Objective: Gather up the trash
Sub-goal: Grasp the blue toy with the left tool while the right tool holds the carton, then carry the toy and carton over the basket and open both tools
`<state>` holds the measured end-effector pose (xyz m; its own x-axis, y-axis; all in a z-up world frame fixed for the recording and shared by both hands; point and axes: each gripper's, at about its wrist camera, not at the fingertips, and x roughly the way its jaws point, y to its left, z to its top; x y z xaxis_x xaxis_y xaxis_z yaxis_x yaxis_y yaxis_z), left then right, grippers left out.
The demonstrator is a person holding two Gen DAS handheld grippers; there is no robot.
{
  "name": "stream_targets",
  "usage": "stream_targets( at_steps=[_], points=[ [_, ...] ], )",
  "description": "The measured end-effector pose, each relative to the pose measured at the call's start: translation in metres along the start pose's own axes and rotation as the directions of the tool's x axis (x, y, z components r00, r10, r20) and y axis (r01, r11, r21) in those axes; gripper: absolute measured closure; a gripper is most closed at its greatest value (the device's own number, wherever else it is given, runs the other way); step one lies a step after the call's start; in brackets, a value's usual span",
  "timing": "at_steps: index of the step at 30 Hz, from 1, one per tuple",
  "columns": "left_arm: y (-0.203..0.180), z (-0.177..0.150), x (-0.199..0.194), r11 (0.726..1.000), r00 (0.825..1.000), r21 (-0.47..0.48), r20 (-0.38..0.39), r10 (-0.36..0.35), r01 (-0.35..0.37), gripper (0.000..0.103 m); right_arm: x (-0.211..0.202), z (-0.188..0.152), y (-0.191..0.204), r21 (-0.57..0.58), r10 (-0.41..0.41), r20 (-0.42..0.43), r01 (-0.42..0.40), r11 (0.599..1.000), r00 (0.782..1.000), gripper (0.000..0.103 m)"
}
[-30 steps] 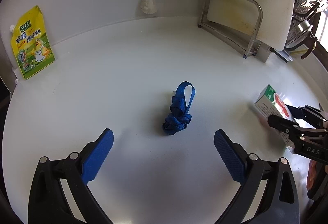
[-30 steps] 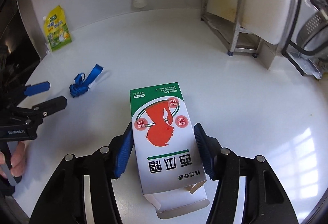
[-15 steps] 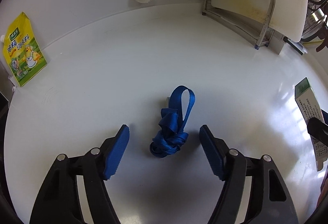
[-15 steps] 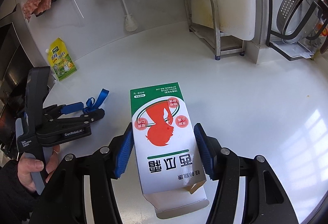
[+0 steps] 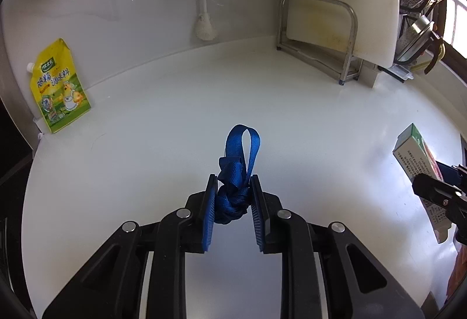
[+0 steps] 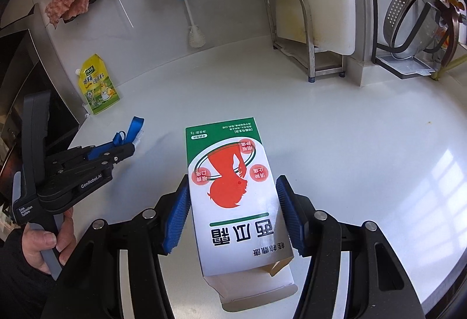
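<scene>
Keeping left tongs [image 5: 233, 202], just closing, pinching the knotted blue strap [image 5: 235, 187], right tongs [image 6: 232, 214] clamping the carton [image 6: 230, 190], lifting both off the bench [image 5: 292, 120].

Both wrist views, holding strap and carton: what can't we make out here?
- Bin: in neither view.
- Blue strap: lower end hidden between the left tongs; right wrist view shows only its loop.
- Carton: underside hidden; left wrist view crops it at the edge.
- Yellow pouch: print too small to read.

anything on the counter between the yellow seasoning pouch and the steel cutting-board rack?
Bare white counter between yellow pouch and steel rack, in both wrist views.
</scene>
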<state>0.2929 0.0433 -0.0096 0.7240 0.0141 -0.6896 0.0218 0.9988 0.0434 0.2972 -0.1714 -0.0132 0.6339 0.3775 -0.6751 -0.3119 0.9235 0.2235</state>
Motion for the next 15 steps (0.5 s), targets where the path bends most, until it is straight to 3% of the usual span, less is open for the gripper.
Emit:
stream_targets(
  at_steps=[5,15],
  points=[
    [-0.003,-0.03,-0.054,0.999,0.997,0.036,0.072,0.009,-0.012,0.081,-0.036,-0.041,0.017,0.007,-0.014,0.018,0.014,1.0,1.0,0.047],
    [-0.026,-0.107,-0.155,0.993,0.992,0.081,0.089,-0.092,0.085,0.081,-0.14,-0.143,0.052,0.118,-0.058,0.076,0.049,0.992,0.995,0.047]
  ],
)
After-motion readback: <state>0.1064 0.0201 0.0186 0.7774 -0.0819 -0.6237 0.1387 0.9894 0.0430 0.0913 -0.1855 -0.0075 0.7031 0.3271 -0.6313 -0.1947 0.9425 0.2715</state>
